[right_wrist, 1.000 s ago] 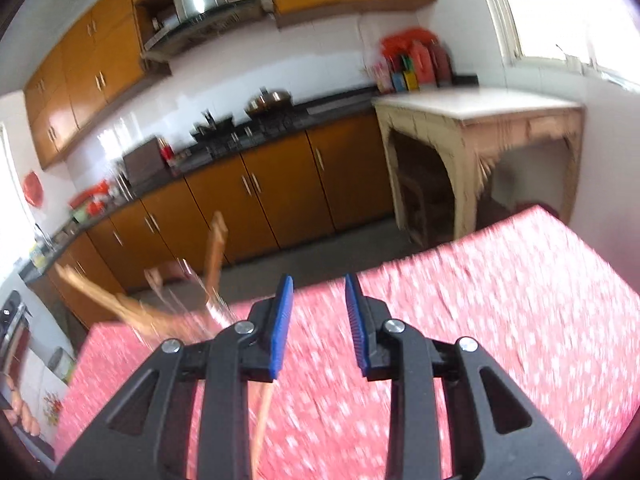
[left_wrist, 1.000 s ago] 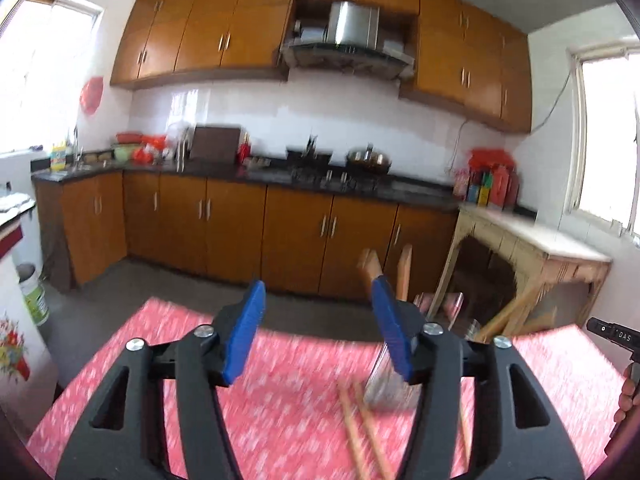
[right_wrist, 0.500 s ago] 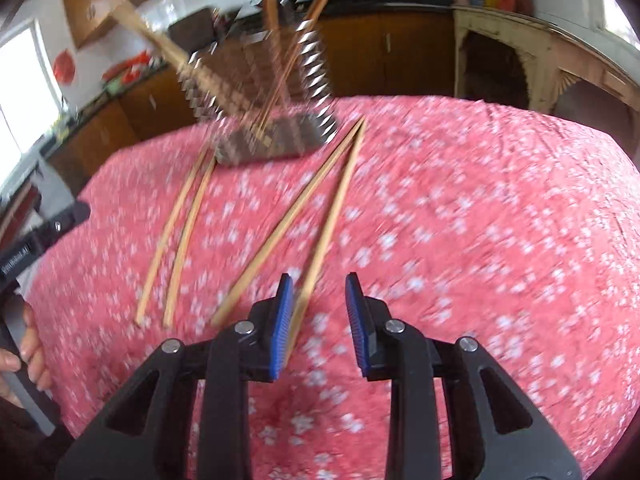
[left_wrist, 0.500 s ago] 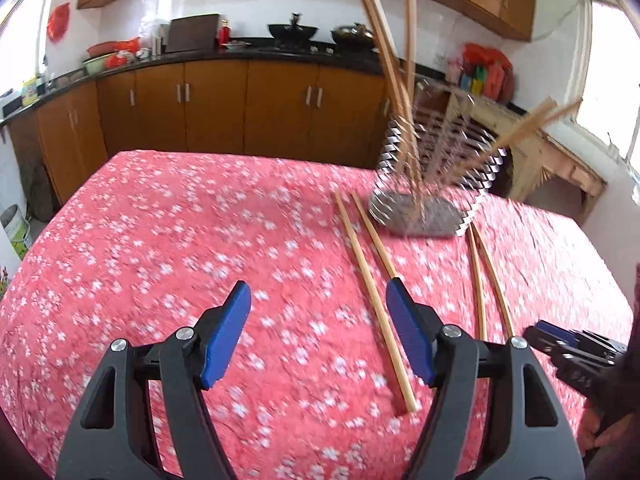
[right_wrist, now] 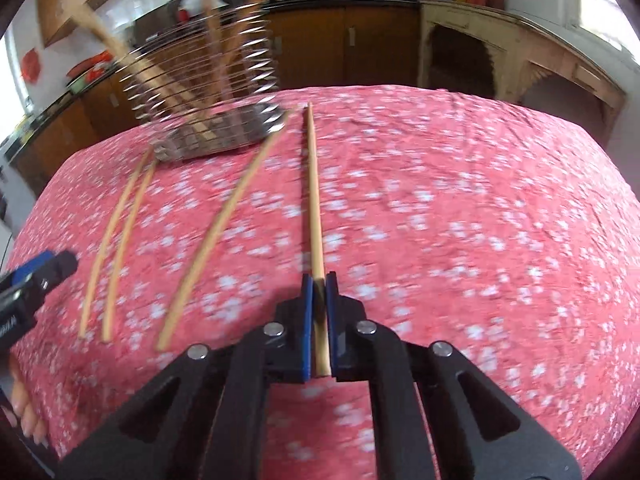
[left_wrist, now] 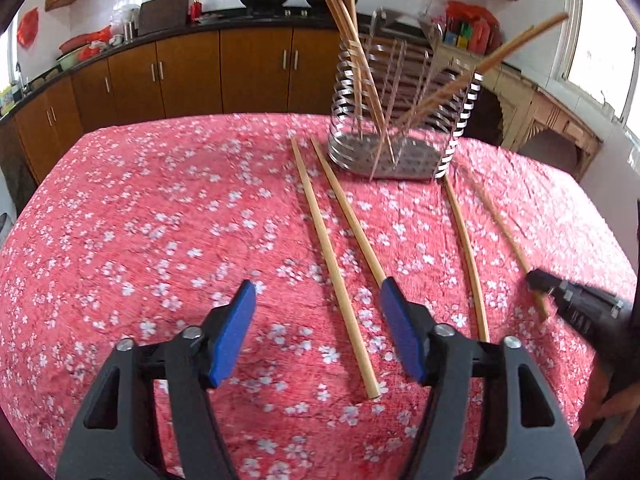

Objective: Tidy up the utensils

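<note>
The right hand-held gripper [right_wrist: 319, 280] is clenched on the near end of a chopstick [right_wrist: 313, 184] whose length points away toward the wire holder [right_wrist: 200, 92], while the left hand-held gripper [left_wrist: 316, 300], closing, straddles another chopstick [left_wrist: 328, 256] lying lengthwise on the surface [left_wrist: 140, 220].

**No lettering legible**

White lettering is showing on the black body of the left gripper [right_wrist: 24, 280] at the right wrist view's edge, but it is blurring past reading. Nothing else is carrying readable text.
</note>
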Motion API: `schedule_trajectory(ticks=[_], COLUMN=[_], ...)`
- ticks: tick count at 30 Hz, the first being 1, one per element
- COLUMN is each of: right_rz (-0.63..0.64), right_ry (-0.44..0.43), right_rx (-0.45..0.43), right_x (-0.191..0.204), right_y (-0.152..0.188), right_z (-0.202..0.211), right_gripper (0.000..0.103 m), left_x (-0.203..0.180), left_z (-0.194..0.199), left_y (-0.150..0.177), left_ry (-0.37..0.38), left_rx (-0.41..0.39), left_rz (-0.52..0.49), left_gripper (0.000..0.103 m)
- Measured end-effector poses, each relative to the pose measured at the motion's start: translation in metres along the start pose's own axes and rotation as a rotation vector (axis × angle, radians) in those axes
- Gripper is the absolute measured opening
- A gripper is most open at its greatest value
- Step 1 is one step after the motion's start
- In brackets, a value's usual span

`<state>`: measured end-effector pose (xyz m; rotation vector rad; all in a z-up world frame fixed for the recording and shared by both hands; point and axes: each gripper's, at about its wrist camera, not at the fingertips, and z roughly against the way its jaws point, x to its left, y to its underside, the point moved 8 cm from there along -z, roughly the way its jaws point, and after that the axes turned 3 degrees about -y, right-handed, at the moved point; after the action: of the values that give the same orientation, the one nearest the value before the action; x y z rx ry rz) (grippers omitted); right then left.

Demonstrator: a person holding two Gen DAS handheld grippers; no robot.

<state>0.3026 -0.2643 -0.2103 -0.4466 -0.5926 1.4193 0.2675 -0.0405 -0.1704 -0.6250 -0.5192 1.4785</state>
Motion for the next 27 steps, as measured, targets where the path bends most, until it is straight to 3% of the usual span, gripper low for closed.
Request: schedule_trajectory(ticks=[5, 9, 17, 21, 27], right_rz=[-0.095, -0.107, -0.121, -0.125, -0.141], right_ry=[0.048, 0.070, 0.086, 0.095, 0.101], right_rx=[-0.005, -0.010, -0.023, -0.034, -0.039], right_x=[-0.042, -0.057, -0.079, -0.088, -0.095], right_y=[-0.009, -0.011, -0.024, -0.031, -0.036], right_z=[-0.001, -0.001, -0.010, -0.014, -0.017], right_gripper=[0.007, 0.007, 0.007, 0.007, 0.008], left_x=[-0.008, -0.007, 0.052, 0.081, 0.090], left_z=[-0.018, -0.025, -0.040, -0.046, -0.040], left_y=[0.006, 0.001, -0.024, -0.035, -0.036], left_ry=[-0.023, -0.083, -0.179, -0.165, -0.085], left_rx=[0.079, 0.070, 0.069, 0.056, 0.030], left_rz=[-0.027, -0.050, 0.016, 0.032, 0.053], left_gripper=[0.030, 0.009, 0.007, 0.007, 0.009])
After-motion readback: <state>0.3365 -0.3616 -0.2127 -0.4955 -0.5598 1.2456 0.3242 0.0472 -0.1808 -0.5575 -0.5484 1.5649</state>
